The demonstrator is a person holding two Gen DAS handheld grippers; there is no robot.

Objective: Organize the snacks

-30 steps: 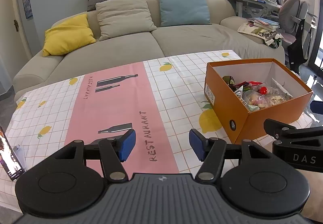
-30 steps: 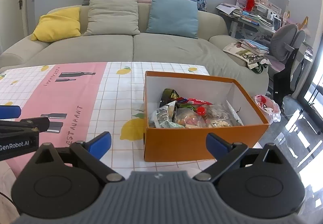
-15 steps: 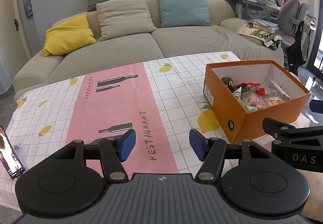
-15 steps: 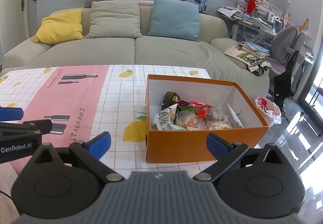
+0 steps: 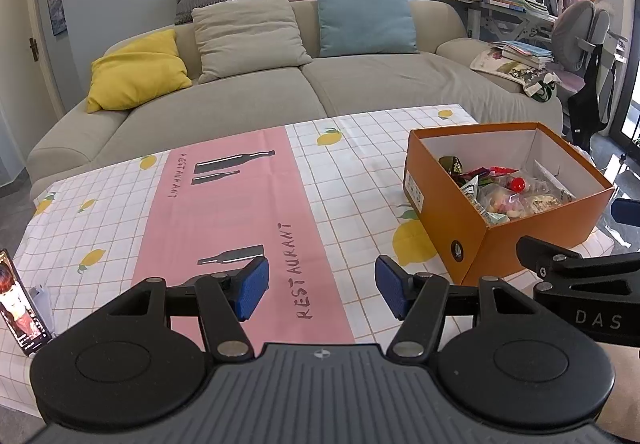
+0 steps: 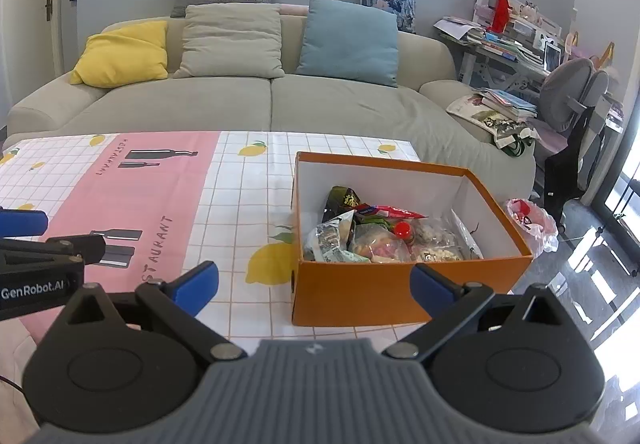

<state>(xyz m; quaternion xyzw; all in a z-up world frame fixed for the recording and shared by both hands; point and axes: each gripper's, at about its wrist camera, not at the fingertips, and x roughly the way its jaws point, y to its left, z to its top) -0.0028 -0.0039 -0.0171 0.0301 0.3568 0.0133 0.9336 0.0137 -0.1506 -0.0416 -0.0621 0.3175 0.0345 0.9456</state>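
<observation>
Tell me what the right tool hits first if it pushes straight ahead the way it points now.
Most likely the near wall of the orange box: the right tool is open and empty, aimed at it. Depth is unclear, so it might clear the rim and land in the snack packets.

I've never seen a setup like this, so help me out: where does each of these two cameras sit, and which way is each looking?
Left wrist: rides the left gripper, looking down over the tablecloth toward the sofa; its open blue fingers show.
Right wrist: rides the right gripper, facing the orange box of snacks; its open fingers show.
Shared: box, tablecloth, sofa, and each other's gripper at the frame edge.
</observation>
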